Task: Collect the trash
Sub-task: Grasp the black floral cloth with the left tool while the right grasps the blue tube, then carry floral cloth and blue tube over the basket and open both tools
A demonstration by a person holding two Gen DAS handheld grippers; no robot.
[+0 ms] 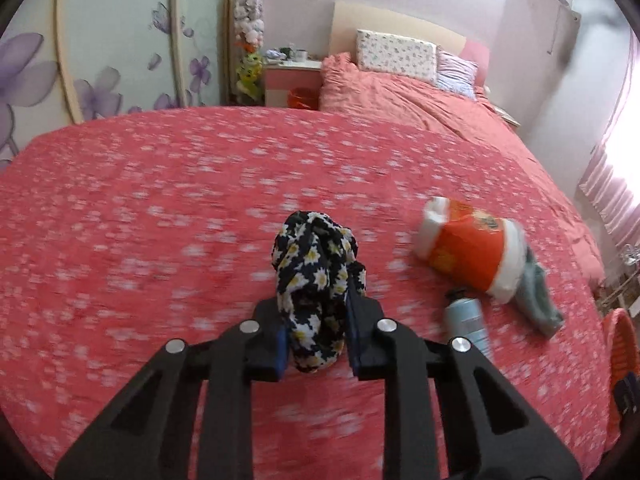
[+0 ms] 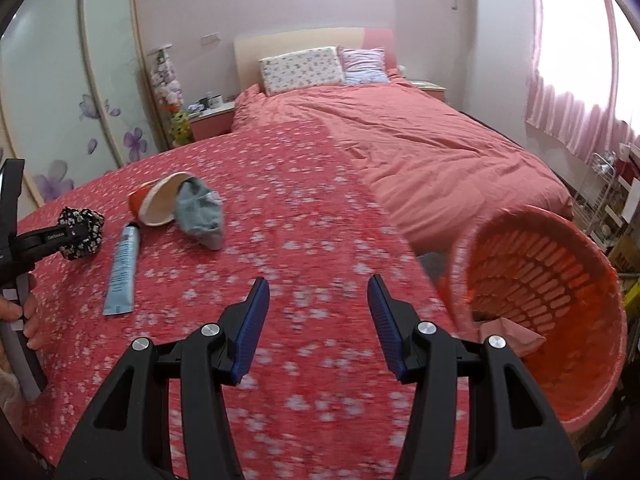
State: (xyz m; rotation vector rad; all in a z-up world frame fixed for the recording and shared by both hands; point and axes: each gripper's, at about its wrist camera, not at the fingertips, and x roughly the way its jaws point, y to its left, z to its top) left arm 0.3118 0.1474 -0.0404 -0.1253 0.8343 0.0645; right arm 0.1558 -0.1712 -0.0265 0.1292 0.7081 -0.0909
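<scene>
My left gripper [image 1: 316, 300] is shut on a black cloth bundle with daisy print [image 1: 316, 260], held just above the red flowered bedspread [image 1: 160, 200]. To its right lie an orange and white paper cup [image 1: 468, 248] on its side, a grey-blue cloth [image 1: 536, 292] at the cup's mouth, and a pale blue tube [image 1: 470, 324]. In the right wrist view the bundle [image 2: 86, 240] sits at far left, with the cup [image 2: 160, 200], cloth [image 2: 200, 212] and tube [image 2: 122, 272] beside it. My right gripper [image 2: 318, 304] is open over the bedspread, nothing between its fingers.
An orange slatted basket [image 2: 540, 300] stands off the bed's right edge, some pink paper inside. A pink duvet [image 2: 420, 152] and pillows [image 2: 304, 68] cover the far half. A nightstand [image 2: 212, 120] and wardrobe [image 2: 60, 100] are left, a wire rack [image 2: 600, 200] right.
</scene>
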